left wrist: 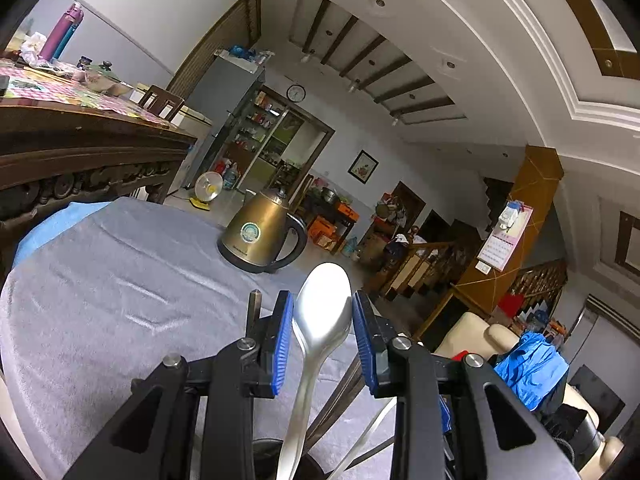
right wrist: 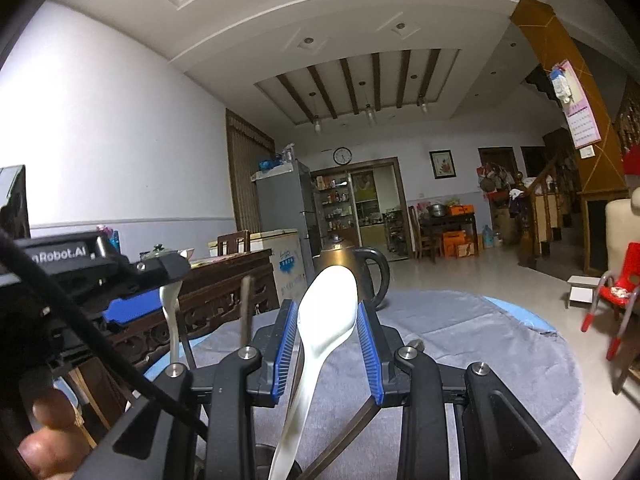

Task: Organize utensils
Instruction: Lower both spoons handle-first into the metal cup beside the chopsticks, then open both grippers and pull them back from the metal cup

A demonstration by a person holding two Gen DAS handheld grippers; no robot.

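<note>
Each gripper, left (left wrist: pixel 322 312) and right (right wrist: pixel 327 322), stood partly open around a spoon, whether gripping I couldn't tell; sorting looked barely begun.

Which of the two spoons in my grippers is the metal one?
The shiny silver spoon in the left gripper; the right gripper holds a matte white spoon.

The metal spoon (left wrist: pixel 320 320) has a smooth satin sheen, while the white spoon (right wrist: pixel 326 320) looks like glossy plastic or ceramic; which one cannot be told. The blue pads (left wrist: pixel 282 344) of the left gripper (left wrist: pixel 322 320) are ribbed and rubbery on matt black plastic arms with bright metal pins. A soft, matt grey cloth (left wrist: pixel 120 300) lies under a brushed bronze-toned metal kettle (left wrist: pixel 260 232) with a glossy black handle, beside a carved dark wooden table (left wrist: pixel 80 160).
</note>
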